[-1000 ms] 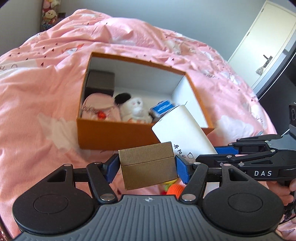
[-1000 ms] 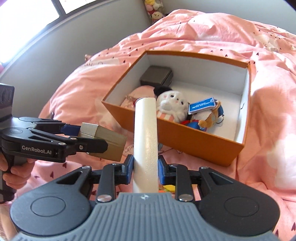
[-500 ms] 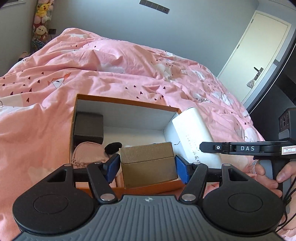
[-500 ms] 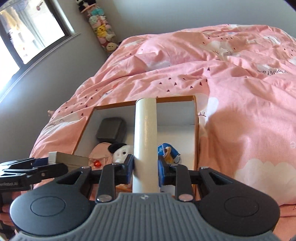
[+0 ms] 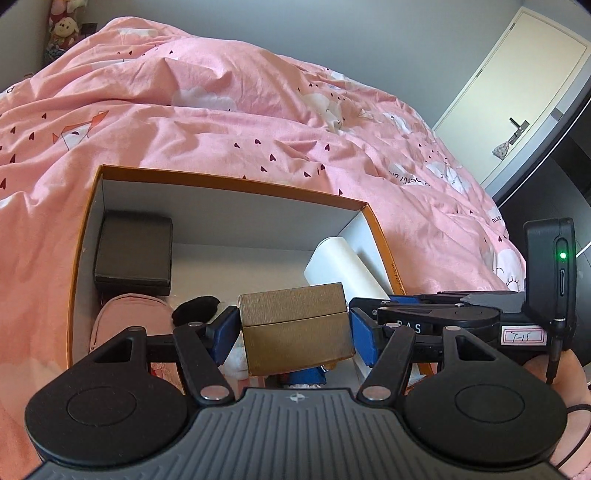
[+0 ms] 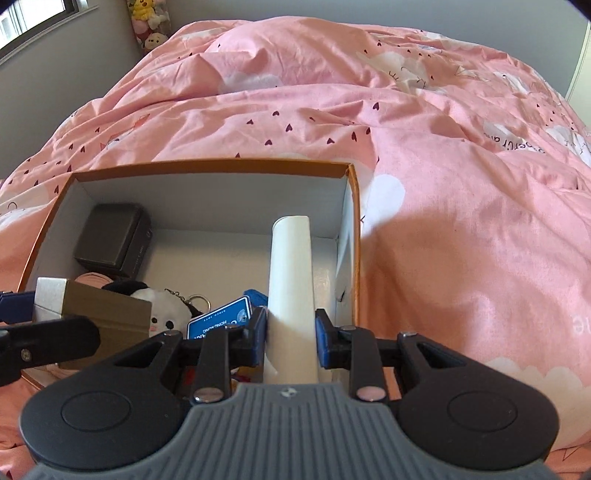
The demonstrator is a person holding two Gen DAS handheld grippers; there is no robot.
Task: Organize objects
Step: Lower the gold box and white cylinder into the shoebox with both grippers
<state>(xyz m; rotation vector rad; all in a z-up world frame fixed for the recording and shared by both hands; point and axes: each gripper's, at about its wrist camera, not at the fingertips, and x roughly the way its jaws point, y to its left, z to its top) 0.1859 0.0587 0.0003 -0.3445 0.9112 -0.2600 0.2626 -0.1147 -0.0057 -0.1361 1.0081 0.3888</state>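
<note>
An open orange box (image 5: 229, 184) (image 6: 221, 167) with a white inside lies on the pink bed. My left gripper (image 5: 293, 326) is shut on a small gold box (image 5: 295, 328), held over the box's near part; the gold box also shows in the right wrist view (image 6: 107, 314). My right gripper (image 6: 291, 332) is shut on a white tube (image 6: 291, 280), held inside the box by its right wall; the tube also shows in the left wrist view (image 5: 343, 266). The box holds a dark case (image 5: 133, 254) (image 6: 110, 240), a pink pouch (image 5: 125, 314), a panda plush (image 6: 162, 306) and a blue card (image 6: 218, 321).
The pink duvet (image 5: 221, 122) (image 6: 461, 221) rises in folds around the box. A white door (image 5: 517, 92) and dark furniture stand to the right. Plush toys (image 6: 151, 22) hang in the far corner by a window.
Both grippers have moved forward from in front of the box to over and into it, each carrying its object. The white tube has dropped inside by the right wall.
</note>
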